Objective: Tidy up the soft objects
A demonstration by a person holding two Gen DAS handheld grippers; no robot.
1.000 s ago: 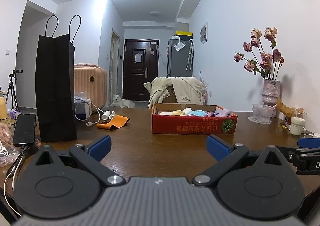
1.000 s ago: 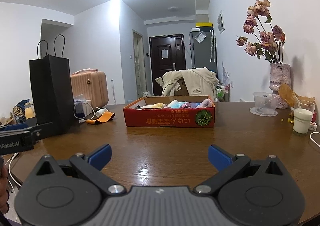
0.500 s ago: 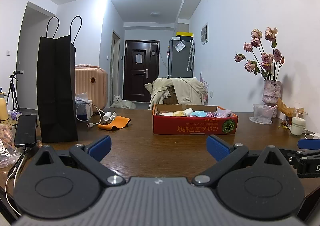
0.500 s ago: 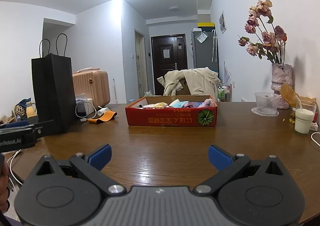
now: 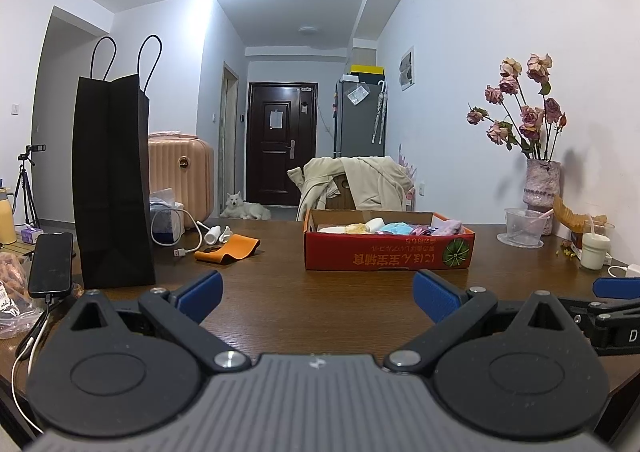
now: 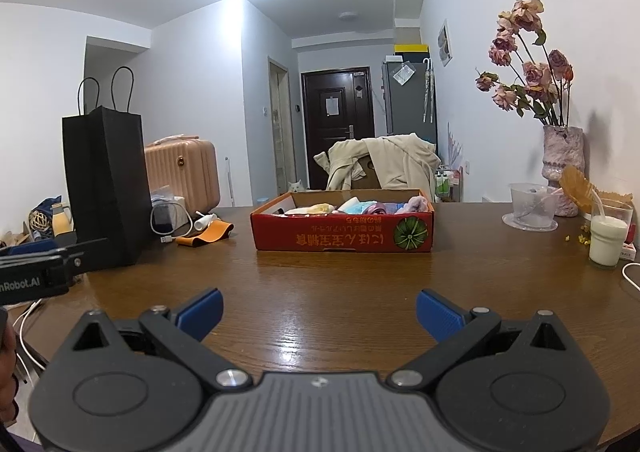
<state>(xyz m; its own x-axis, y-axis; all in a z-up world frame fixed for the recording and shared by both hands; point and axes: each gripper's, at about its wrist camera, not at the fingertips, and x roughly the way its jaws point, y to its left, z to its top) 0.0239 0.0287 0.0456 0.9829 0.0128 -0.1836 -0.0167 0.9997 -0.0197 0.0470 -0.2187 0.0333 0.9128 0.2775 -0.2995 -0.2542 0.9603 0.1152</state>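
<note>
A red cardboard box [image 5: 388, 256] [image 6: 344, 238] sits on the brown wooden table, holding several soft rolled items in white, yellow, blue and pink [image 5: 394, 229] [image 6: 360, 206]. My left gripper [image 5: 318, 294] is open and empty, low over the near table, well short of the box. My right gripper [image 6: 319, 310] is open and empty too, also short of the box. The right gripper's blue tip shows at the right edge of the left wrist view [image 5: 616, 288]. The left gripper shows at the left edge of the right wrist view [image 6: 40, 268].
A tall black paper bag [image 5: 112, 188] [image 6: 106, 188] stands at the left, with a phone [image 5: 51, 266] leaning beside it. An orange strap [image 5: 232, 248], cables and a charger lie behind. A vase of dried roses [image 5: 540, 180], a plastic cup [image 5: 524, 226] and a glass of milk [image 6: 608, 238] stand at the right.
Both views have shifted slightly; the box sits a little further right in each view. Both grippers stay open and empty.
</note>
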